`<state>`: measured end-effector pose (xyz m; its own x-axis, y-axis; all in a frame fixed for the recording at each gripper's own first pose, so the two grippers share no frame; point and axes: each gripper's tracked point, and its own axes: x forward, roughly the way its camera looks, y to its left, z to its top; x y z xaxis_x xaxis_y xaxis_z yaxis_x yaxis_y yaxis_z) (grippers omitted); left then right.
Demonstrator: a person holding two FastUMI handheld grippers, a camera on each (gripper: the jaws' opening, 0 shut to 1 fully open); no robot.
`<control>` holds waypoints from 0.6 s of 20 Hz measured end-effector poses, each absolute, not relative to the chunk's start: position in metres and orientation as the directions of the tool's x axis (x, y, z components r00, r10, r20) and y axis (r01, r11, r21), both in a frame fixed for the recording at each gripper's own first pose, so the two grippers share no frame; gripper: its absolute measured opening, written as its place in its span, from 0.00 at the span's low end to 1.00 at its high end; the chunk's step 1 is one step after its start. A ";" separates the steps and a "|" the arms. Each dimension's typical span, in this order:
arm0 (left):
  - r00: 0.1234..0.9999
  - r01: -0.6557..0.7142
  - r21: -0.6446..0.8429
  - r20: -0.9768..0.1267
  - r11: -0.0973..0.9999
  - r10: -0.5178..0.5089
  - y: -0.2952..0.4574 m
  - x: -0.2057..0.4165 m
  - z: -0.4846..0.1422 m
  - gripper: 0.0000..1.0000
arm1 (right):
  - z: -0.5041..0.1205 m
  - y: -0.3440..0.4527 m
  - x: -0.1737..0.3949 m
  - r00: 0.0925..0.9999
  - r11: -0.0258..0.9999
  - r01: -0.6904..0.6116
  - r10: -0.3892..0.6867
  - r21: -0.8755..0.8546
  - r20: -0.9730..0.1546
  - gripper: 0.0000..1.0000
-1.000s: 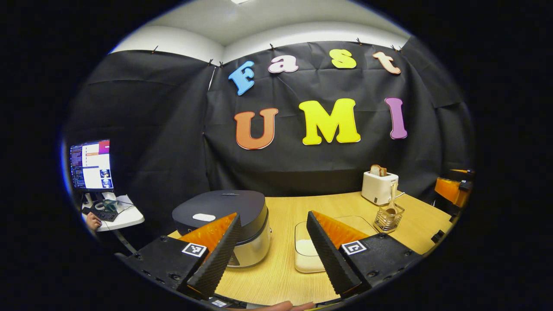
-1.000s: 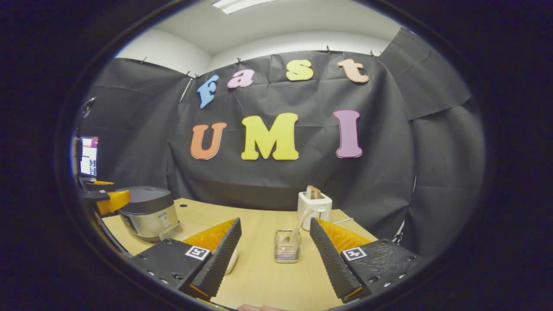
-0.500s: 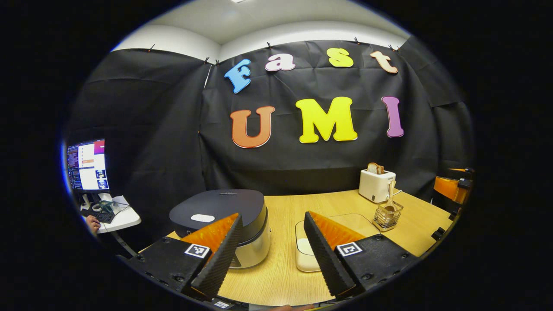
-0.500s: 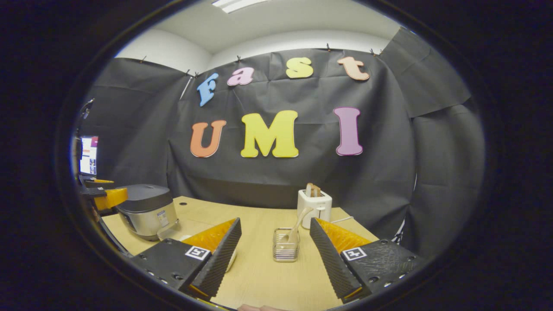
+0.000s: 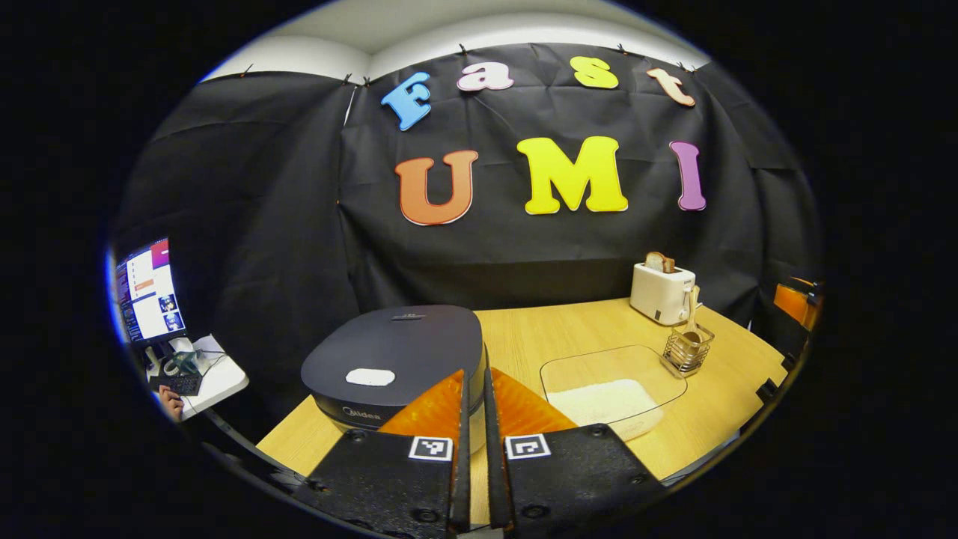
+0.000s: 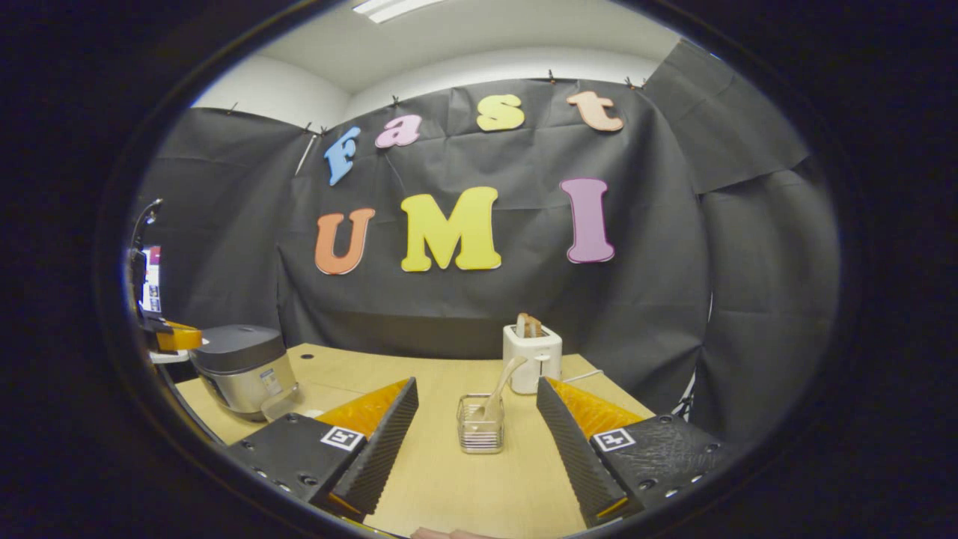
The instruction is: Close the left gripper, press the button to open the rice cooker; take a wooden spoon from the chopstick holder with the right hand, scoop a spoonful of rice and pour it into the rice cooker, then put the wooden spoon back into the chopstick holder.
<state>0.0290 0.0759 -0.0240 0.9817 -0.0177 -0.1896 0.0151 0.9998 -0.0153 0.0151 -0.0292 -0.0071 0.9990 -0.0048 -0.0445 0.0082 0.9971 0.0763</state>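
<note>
Left tongs (image 5: 473, 419) pressed together, nothing pinched, hovering at the near edge of the rice cooker (image 5: 397, 359). Cooker lid shut, dark top with a white oval button (image 5: 370, 376) just ahead and to the left of the closed tips. Left gripper view also gives the clear tray of rice (image 5: 610, 389) to the right of the cooker on the wooden bench (image 5: 539, 337), white rice heaped at its near end. Beyond the tray: wire chopstick holder (image 5: 687, 350) with the wooden spoon (image 5: 692, 314) standing in it, handle leaning up toward the white toaster (image 5: 660, 292) with bread in the slot. Far left, off the bench: monitor (image 5: 146, 290) above a small side desk (image 5: 213, 378), a person's hand (image 5: 174, 404) at its edge. Right gripper view: right tongs (image 6: 479, 457) spread wide, empty, held low over the bench (image 6: 464, 494). Chopstick holder (image 6: 480, 425) dead centre between the two fingers, ahead of the tips and apart from them; spoon (image 6: 500, 385) upright in it, tilted right, handle end in front of the toaster (image 6: 532, 358). Same view puts the rice cooker (image 6: 243, 368) well off to the left, lid down, with a corner of the clear tray (image 6: 281, 404) just beside it. Left tongs (image 6: 176, 338) visible at the far left edge, beside the cooker lid. Spoon sitting in the holder, untouched by either tongs.
</note>
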 end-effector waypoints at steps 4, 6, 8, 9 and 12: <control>0.972 -0.039 -0.061 -0.233 0.997 0.024 0.106 0.045 -0.018 0.03 | -0.006 -0.027 0.015 0.999 0.995 -0.007 0.013 0.104 -0.053 0.94; 0.962 -0.045 -0.064 -0.271 0.997 0.026 0.115 0.054 -0.022 0.03 | -0.005 -0.029 0.013 0.999 0.994 -0.008 0.014 0.107 -0.049 0.94; 0.950 -0.065 -0.050 -0.309 0.997 0.047 0.127 0.059 -0.029 0.03 | -0.005 -0.028 0.014 0.999 0.995 -0.007 0.012 0.103 -0.048 0.93; 0.946 -0.068 -0.049 -0.320 0.996 0.049 0.130 0.060 -0.031 0.03 | -0.006 -0.029 0.015 0.999 0.995 -0.007 0.012 0.103 -0.049 0.94; 0.933 -0.074 -0.052 -0.357 0.996 0.050 0.141 0.064 -0.044 0.03 | -0.007 -0.029 0.014 0.998 0.994 -0.006 0.012 0.107 -0.056 0.93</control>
